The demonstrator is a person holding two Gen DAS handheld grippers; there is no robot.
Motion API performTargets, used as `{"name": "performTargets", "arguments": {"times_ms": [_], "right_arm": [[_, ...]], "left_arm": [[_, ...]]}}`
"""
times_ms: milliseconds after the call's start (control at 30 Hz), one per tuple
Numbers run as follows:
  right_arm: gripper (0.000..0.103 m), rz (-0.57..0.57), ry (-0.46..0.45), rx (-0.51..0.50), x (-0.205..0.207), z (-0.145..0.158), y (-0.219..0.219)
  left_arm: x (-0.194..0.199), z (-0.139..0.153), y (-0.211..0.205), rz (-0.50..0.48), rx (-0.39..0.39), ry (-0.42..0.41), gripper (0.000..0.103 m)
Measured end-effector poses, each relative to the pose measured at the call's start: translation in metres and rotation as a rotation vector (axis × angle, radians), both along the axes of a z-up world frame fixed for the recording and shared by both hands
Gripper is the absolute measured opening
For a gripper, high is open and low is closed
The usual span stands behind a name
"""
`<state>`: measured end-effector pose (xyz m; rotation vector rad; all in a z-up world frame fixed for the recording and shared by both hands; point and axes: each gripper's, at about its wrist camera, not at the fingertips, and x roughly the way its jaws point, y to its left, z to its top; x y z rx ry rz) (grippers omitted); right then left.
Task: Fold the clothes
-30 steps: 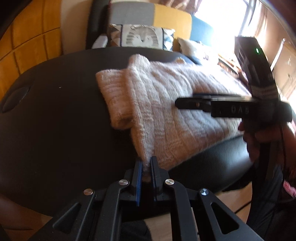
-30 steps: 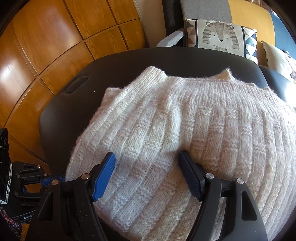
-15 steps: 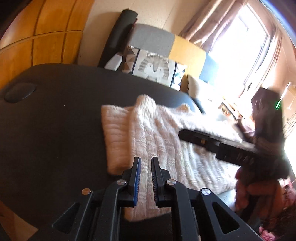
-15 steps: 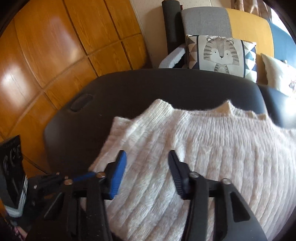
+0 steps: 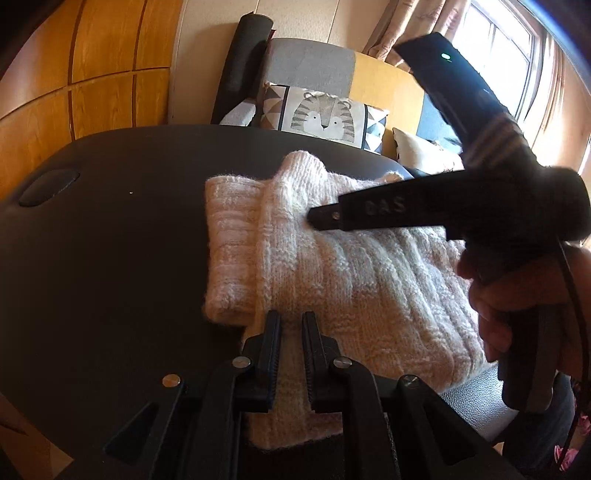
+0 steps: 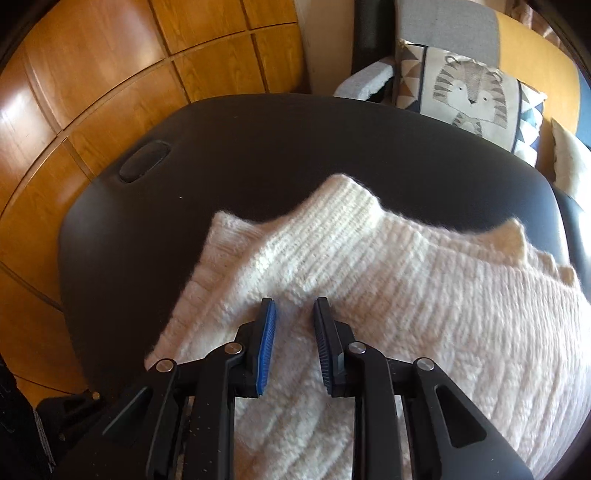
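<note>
R claw (image 6: 291, 314) just narrowed; L claw (image 5: 290, 325) dropped sweater (image 5: 351, 280)

Cream chunky-knit sweater (image 5: 354, 280) lies flat on dark tabletop (image 5: 110, 258), partly folded. Ribbed texture with block pattern. One sleeve (image 5: 229, 251) tucked beneath body along left edge, cuff end pointing to far side. Near edge hangs slightly past tabletop rim. Neckline at far edge.

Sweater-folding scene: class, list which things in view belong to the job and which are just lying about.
Belong to the job:
sweater
table
left gripper
right gripper

Lying about:
tiger cushion
sofa
wood panelling
curtain
</note>
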<state>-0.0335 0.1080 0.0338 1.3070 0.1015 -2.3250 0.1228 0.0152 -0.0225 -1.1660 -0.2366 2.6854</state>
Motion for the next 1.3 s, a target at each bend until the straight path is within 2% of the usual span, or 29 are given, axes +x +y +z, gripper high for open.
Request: {"name": "performTargets", "arguments": {"times_ms": [100, 200, 367, 433, 600, 700, 767, 833, 933, 1067, 1200, 1300], "right_arm": [[0.025, 0.034, 0.013, 0.01, -0.003, -0.003, -0.009], [0.026, 0.043, 0.045, 0.008, 0.002, -0.008, -0.013], [0.026, -0.008, 0.03, -0.078, 0.008, 0.003, -0.001], [0.026, -0.044, 0.054, -0.118, 0.011, 0.01, 0.014], [0.026, -0.175, 0.157, -0.067, 0.041, 0.029, 0.06], [0.027, -0.268, 0.133, -0.027, 0.044, 0.026, 0.088], [0.027, -0.311, 0.085, -0.023, 0.039, 0.016, 0.102], [0.027, -0.31, 0.034, -0.041, 0.031, 0.003, 0.112], [0.027, -0.293, 0.065, -0.071, 0.031, -0.001, 0.114], [0.027, -0.29, 0.063, -0.111, 0.034, -0.003, 0.12], [0.028, -0.26, 0.054, -0.117, 0.038, 0.003, 0.12], [0.043, -0.241, 0.034, -0.202, 0.046, 0.017, 0.134]], "left_arm": [[0.003, -0.004, -0.001, 0.006, 0.028, 0.005, 0.011], [0.005, -0.006, 0.003, 0.009, 0.014, 0.012, 0.011], [0.009, -0.007, 0.006, 0.014, -0.002, 0.015, 0.011], [0.009, -0.007, 0.006, 0.018, -0.001, 0.012, 0.011], [0.01, -0.007, 0.006, 0.032, -0.002, 0.006, 0.011], [0.005, -0.007, 0.01, 0.035, -0.027, 0.005, 0.011], [0.005, -0.007, 0.011, 0.04, -0.033, 0.002, 0.011], [0.004, -0.006, 0.012, 0.046, -0.039, -0.001, 0.011], [0.003, -0.006, 0.015, 0.055, -0.054, -0.002, 0.011], [-0.001, 0.002, 0.021, 0.061, -0.108, -0.026, 0.011], [-0.007, 0.028, 0.039, 0.033, -0.175, 0.007, 0.012], [-0.023, 0.043, 0.057, 0.014, -0.251, 0.031, 0.017]]}}
